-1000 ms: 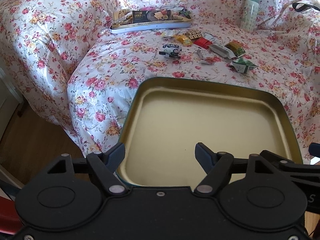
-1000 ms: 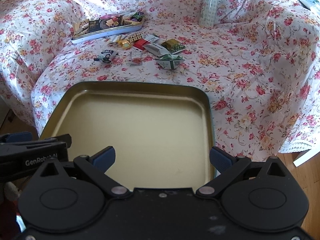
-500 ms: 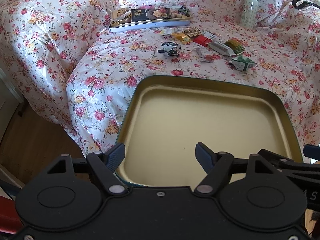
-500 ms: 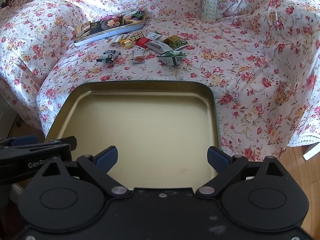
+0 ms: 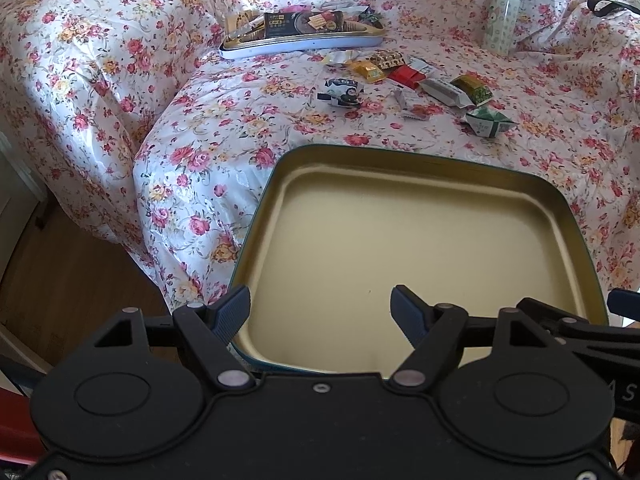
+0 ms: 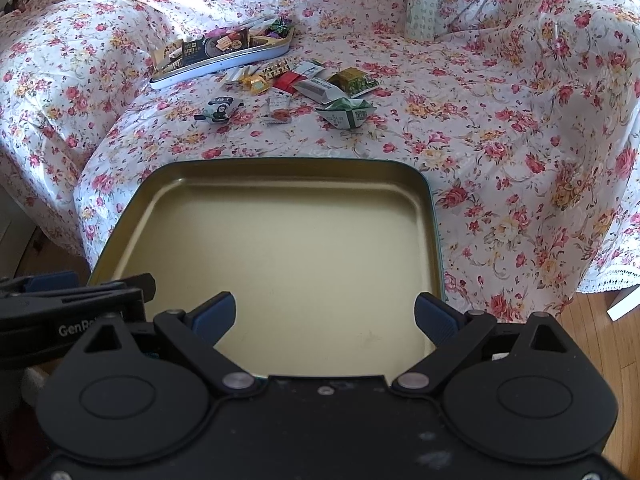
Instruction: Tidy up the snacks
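Left wrist view: left hand-held gripper [image 5: 320, 310] jaws wide, nothing btwn, over gold tin tray [image 5: 460, 168] at sofa edge, loose snacks [image 5: 404, 80] beyond, w/ filled tin [image 5: 304, 44], right wrist view: right hand-held gripper [image 6: 325, 316] likewise spread, empty, bottle [image 6: 421, 0] at back

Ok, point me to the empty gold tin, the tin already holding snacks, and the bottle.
Empty gold tin [image 6: 292, 256], right wrist view, bare inner floor.
Tin holding snacks [image 5: 304, 45], left wrist view, pale outer side wall.
Bottle [image 6: 421, 12], right wrist view, patterned body below the green cap.
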`<state>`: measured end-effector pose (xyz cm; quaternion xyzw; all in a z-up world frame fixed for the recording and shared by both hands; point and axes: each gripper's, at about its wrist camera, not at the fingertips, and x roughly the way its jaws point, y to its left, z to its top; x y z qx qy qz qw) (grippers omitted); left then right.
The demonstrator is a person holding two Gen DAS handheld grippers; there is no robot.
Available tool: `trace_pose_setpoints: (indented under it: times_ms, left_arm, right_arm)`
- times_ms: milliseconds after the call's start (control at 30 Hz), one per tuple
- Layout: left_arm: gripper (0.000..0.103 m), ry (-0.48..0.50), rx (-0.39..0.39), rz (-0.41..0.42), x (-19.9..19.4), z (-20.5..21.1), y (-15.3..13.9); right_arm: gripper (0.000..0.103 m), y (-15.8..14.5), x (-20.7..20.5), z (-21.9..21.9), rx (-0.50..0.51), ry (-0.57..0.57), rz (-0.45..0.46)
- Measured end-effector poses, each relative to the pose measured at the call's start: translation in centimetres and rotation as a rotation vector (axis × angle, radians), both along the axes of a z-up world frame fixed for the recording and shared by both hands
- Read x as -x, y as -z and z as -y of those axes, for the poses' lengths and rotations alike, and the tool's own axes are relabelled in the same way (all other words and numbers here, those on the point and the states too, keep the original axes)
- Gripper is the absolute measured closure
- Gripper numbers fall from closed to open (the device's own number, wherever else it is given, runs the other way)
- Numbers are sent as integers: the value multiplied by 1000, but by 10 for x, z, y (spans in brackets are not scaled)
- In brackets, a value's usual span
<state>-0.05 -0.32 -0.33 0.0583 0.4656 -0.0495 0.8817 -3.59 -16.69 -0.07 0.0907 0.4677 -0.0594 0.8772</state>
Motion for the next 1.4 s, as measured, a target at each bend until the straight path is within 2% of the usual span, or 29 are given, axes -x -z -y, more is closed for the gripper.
trace_pose_setpoints:
  times_ms: [467, 833, 1400]
  left_arm:
    - [25, 2, -22, 17, -4, 5, -2]
    - [25, 17, -35, 50, -28, 11, -13]
    - [25, 35, -48, 9, -71, 26, -6]
  right_arm:
    - [1, -1, -5, 9, -2, 19, 3]
    - [1, -2, -20, 23, -7, 52, -1]
    - [0, 11, -51, 34, -13, 69, -60]
